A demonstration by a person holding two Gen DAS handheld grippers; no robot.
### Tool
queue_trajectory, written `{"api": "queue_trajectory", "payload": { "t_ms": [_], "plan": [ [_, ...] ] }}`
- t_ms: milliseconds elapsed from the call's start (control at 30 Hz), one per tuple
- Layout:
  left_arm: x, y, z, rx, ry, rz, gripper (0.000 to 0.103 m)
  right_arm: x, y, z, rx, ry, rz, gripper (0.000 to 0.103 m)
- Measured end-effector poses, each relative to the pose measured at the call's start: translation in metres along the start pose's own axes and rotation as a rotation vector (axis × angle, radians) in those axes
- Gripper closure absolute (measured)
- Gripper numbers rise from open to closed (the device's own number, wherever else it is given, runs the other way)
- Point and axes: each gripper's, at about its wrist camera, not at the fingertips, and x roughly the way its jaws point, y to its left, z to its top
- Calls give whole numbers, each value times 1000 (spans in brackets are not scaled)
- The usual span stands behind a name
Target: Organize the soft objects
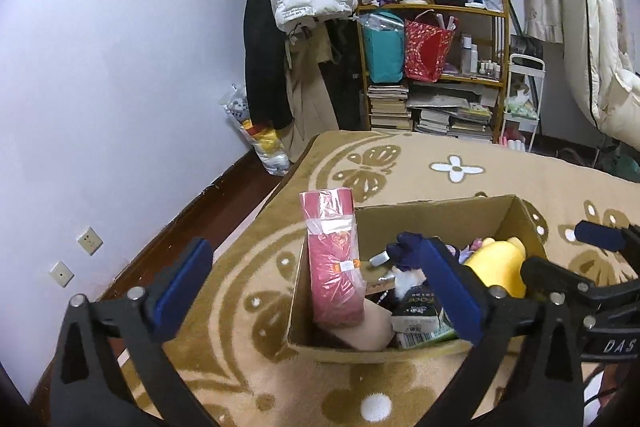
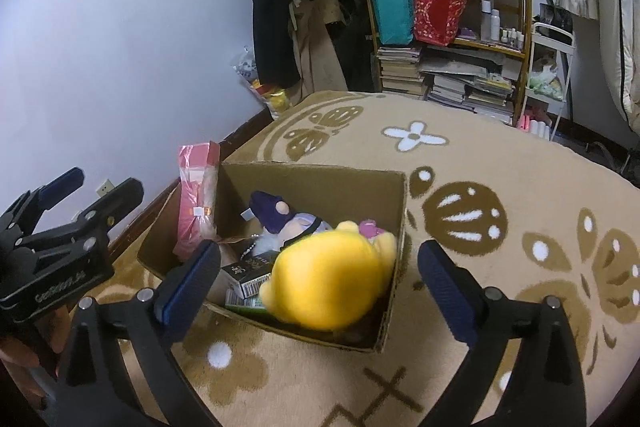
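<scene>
Both hand-held grippers (image 1: 316, 291) (image 2: 320, 281) spread, empty; yellow plush (image 2: 328, 283) perched high in box (image 2: 312, 179), liable to spill

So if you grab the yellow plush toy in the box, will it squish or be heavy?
The yellow plush toy looks puffy and rounded, so it would probably squish and feel light. Its fuzzy cloth likely won't slip. It lies loosely on top in the box, so it should lift out easily.
</scene>
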Motion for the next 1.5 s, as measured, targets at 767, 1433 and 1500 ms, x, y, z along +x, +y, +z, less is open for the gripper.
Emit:
{"api": "queue_trajectory", "payload": {
  "t_ms": [767,1433,1500],
  "plan": [
    [-101,23,-6,3,-55,29,0,-98,21,-18,-10,-94,22,0],
    [-150,44,-48,-52,-90,36,0,-142,26,-67,5,-204,49,0],
    [-148,43,-52,-59,-80,30,0,-140,27,-72,4,-201,58,0]
  ]
}}
